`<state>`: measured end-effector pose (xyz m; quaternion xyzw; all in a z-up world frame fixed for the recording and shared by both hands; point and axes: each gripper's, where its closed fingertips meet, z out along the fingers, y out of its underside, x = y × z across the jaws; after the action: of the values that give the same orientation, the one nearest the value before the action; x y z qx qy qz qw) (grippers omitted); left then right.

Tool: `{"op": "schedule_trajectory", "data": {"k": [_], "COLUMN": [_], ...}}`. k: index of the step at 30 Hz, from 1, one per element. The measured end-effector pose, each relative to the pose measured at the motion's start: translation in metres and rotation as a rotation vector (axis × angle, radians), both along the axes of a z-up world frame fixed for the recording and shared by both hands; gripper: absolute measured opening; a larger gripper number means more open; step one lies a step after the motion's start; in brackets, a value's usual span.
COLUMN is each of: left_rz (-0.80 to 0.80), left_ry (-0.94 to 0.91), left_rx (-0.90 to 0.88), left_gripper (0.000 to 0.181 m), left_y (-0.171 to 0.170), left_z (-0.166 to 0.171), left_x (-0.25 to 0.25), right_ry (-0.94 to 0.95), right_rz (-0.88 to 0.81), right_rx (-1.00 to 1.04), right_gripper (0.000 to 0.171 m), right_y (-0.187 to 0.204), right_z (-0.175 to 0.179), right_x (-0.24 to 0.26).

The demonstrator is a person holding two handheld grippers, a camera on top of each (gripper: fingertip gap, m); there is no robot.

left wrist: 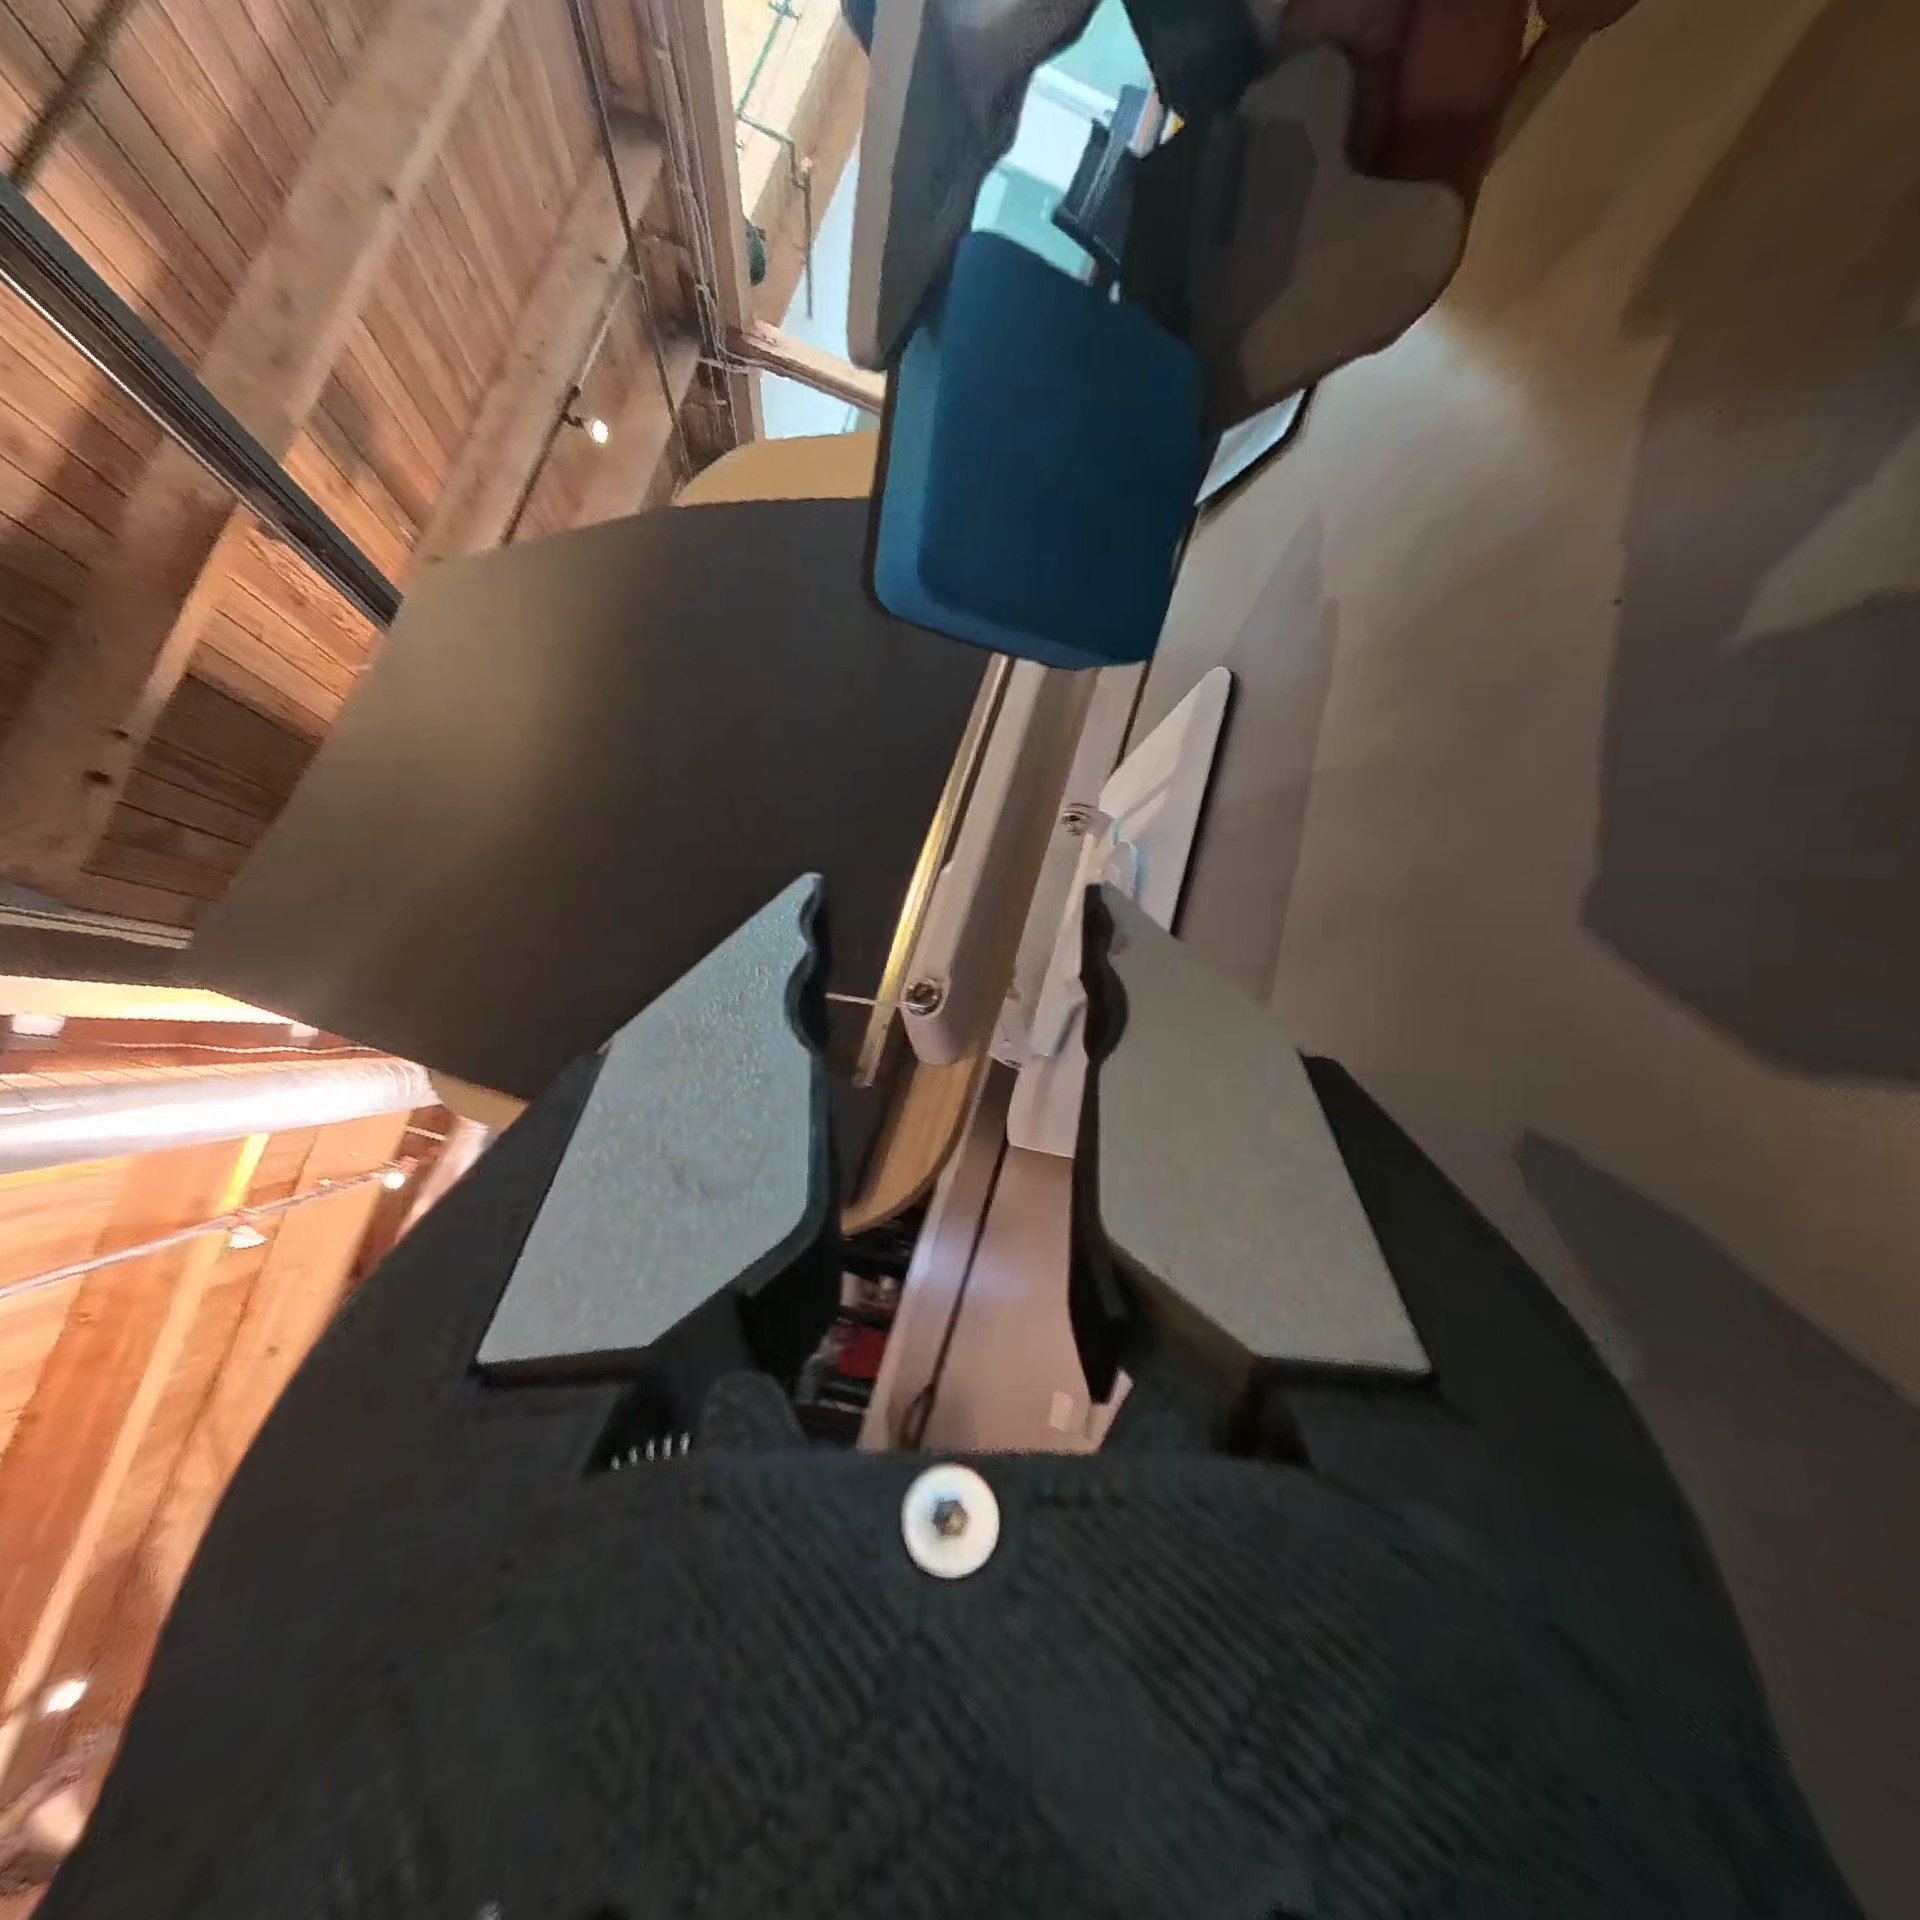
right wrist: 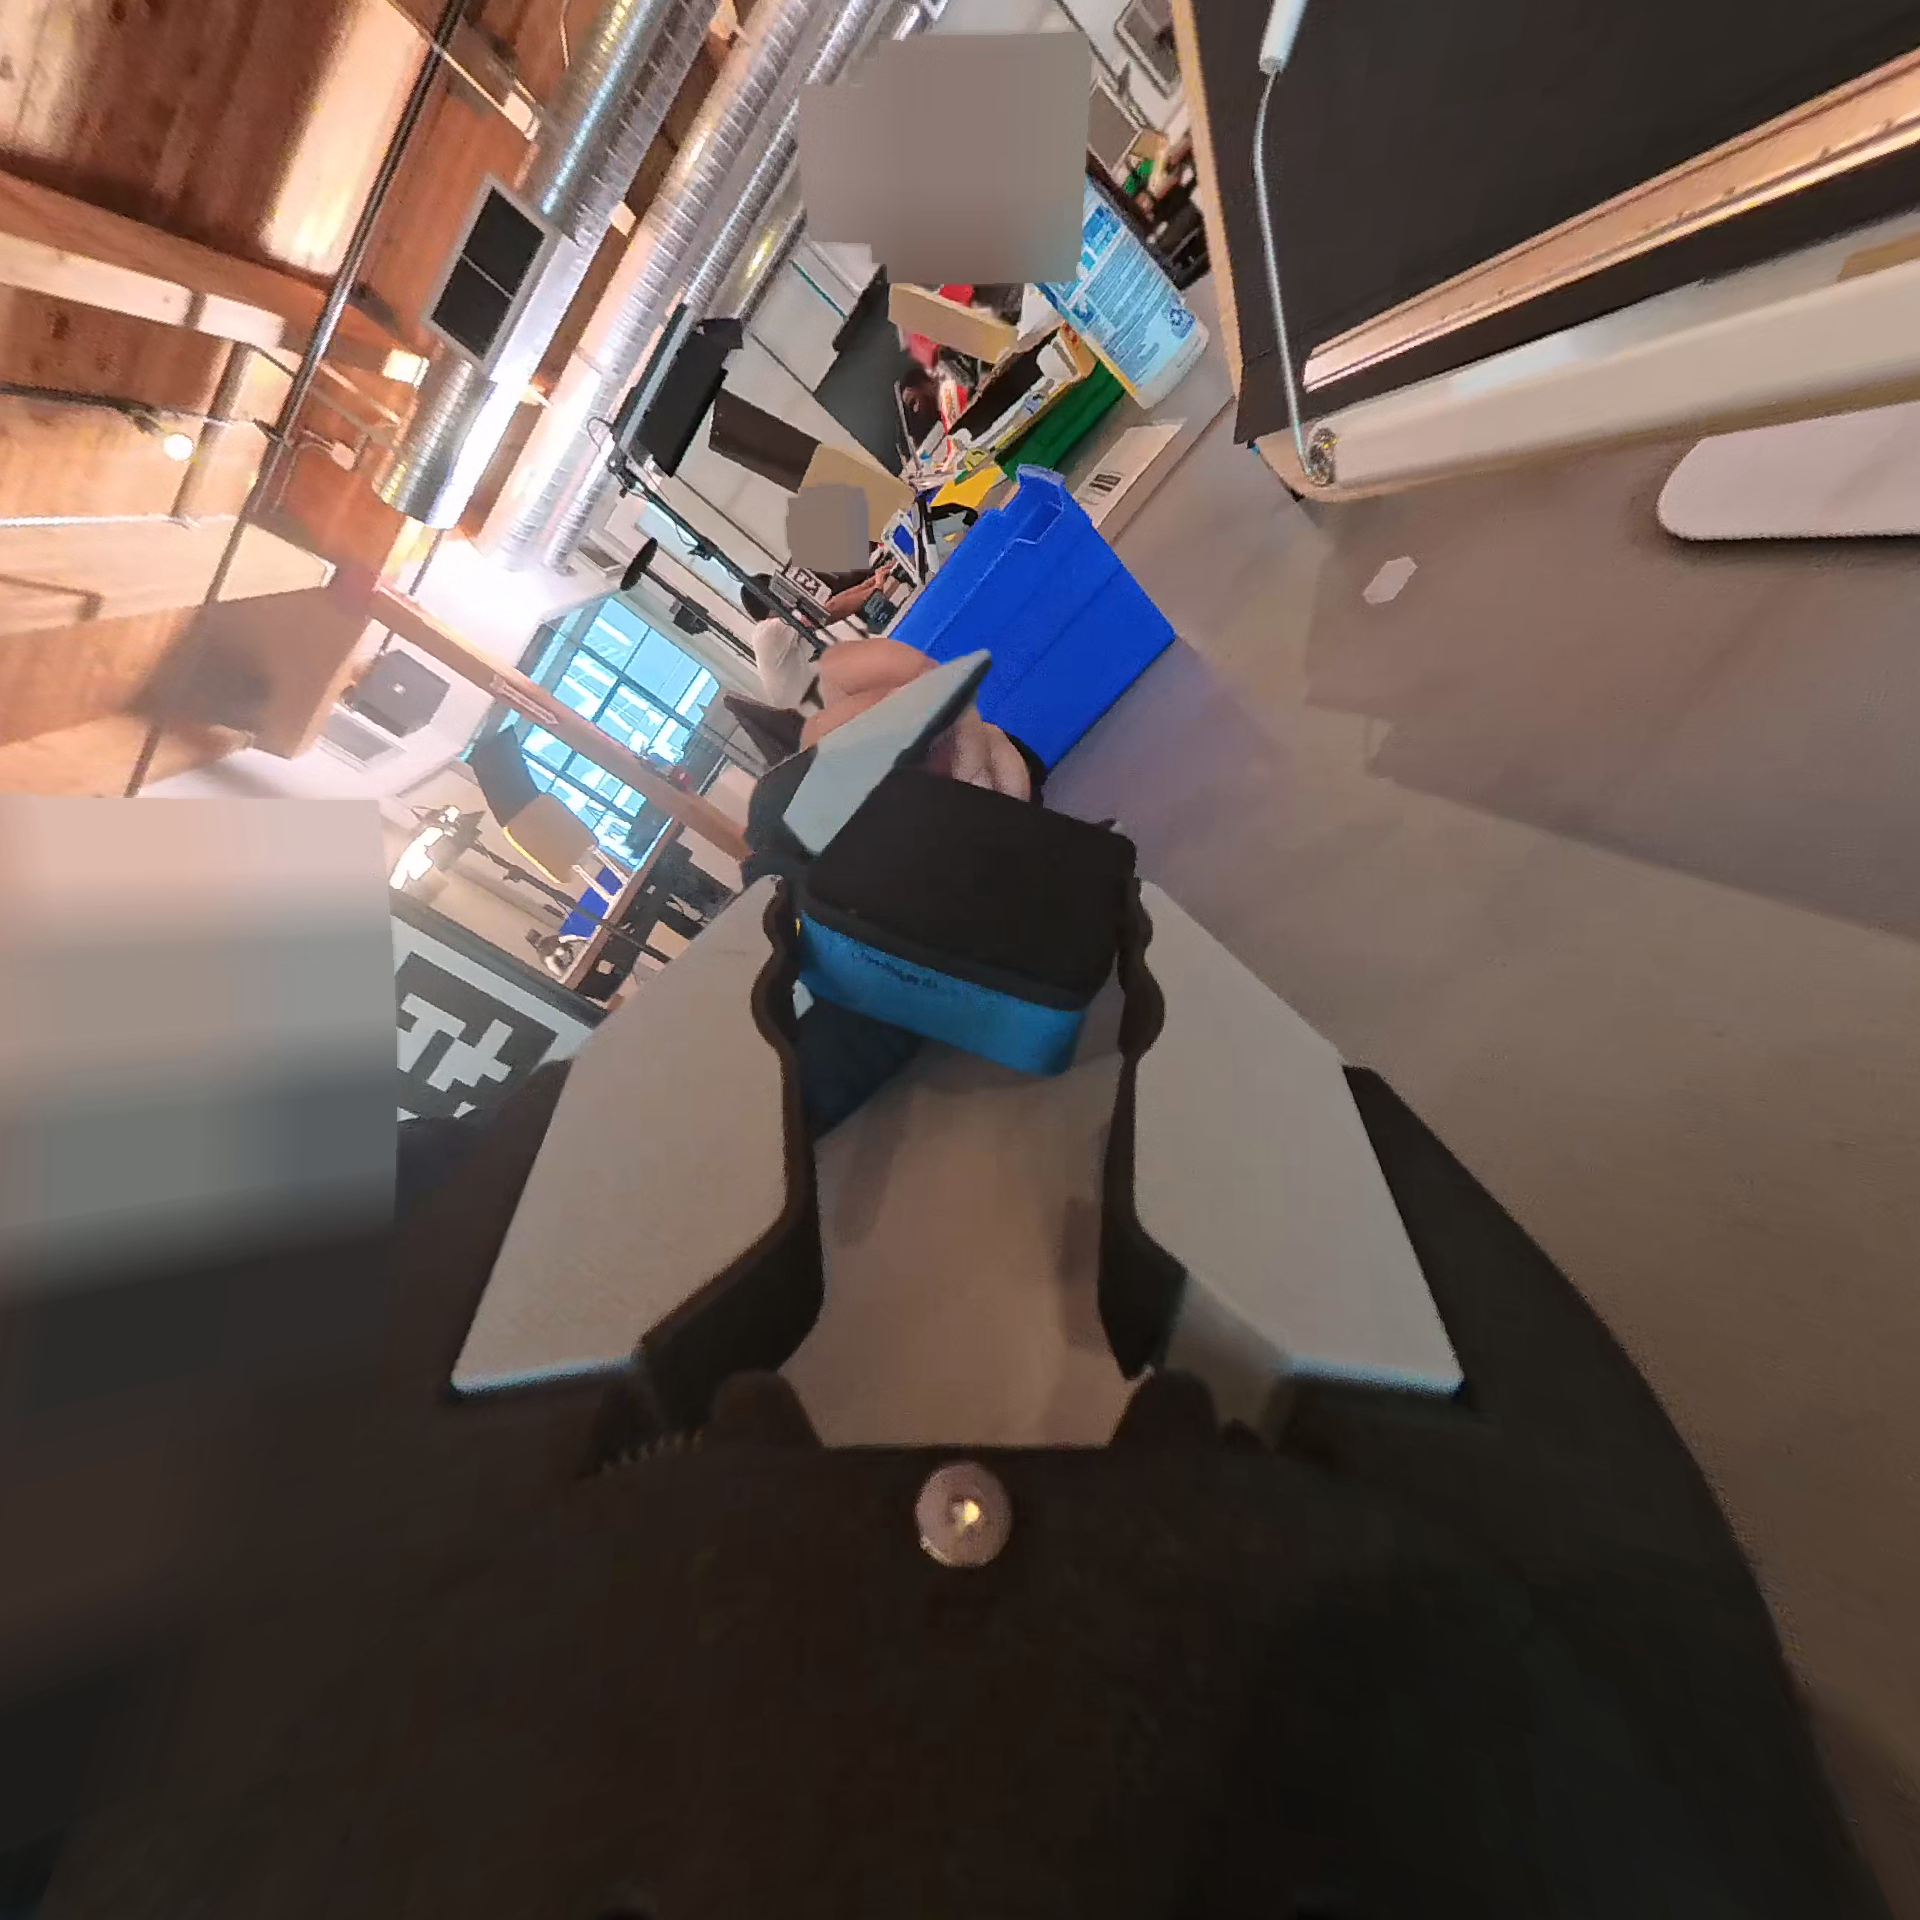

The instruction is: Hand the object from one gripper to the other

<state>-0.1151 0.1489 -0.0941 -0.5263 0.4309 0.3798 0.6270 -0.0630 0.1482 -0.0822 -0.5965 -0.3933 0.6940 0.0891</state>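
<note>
A small blue pouch (right wrist: 935,997) with a black face is clamped between the fingertips of my right gripper (right wrist: 956,945), which is shut on it. In the left wrist view the same pouch (left wrist: 1039,457) hangs ahead of and above my left gripper (left wrist: 956,966), held from above by the right gripper (left wrist: 1060,374). My left gripper is open and empty, with a clear gap to the pouch. One grey finger (right wrist: 883,748) of the left gripper shows just beyond the pouch in the right wrist view, with a hand behind it.
Both views are tilted sideways. A black-topped table (left wrist: 623,748) with a white leg frame (left wrist: 997,883) stands close ahead of the left gripper, over grey floor (left wrist: 1558,727). A blue bin (right wrist: 1039,644), another black-topped desk (right wrist: 1558,156) and people at the far benches show in the right wrist view.
</note>
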Motion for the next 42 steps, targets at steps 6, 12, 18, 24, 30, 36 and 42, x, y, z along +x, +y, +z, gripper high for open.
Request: {"op": "schedule_trajectory", "data": {"k": [6,12,18,24,30,36,42], "left_rz": [-0.057,-0.084,-0.120,-0.140,-0.142,-0.372,-0.570], "left_ry": [0.104,0.087,0.027,0.068,-0.127,-0.749,-0.882], "left_rx": [0.036,0.031,-0.077,-0.189,-0.251,-0.633,-0.859], "left_gripper": [0.049,0.048,0.035,0.024,0.022,0.021,0.021], "left_y": [-0.005,-0.008,-0.009,-0.009,-0.007,-0.020,-0.046], "left_z": [0.000,0.001,-0.009,-0.033,-0.022,-0.018,-0.017], "left_x": [0.029,0.038,0.038,0.041,0.031,0.039,0.072], "right_ry": [0.016,0.005,-0.043,-0.109,-0.084,-0.022,0.208], "right_rz": [0.046,0.036,0.043,0.041,-0.050,0.017,0.127], "right_rx": [-0.018,0.152,0.418,0.784,0.889,0.959,0.991], "right_gripper": [0.059,0.058,0.058,0.058,0.066,0.055,0.030], "right_y": [-0.013,-0.018,-0.023,-0.024,-0.005,-0.009,-0.046], "right_z": [0.003,-0.009,-0.028,-0.051,-0.036,-0.034,-0.015], "right_x": [-0.004,-0.009,-0.011,-0.013,-0.005,0.007,0.014]}}
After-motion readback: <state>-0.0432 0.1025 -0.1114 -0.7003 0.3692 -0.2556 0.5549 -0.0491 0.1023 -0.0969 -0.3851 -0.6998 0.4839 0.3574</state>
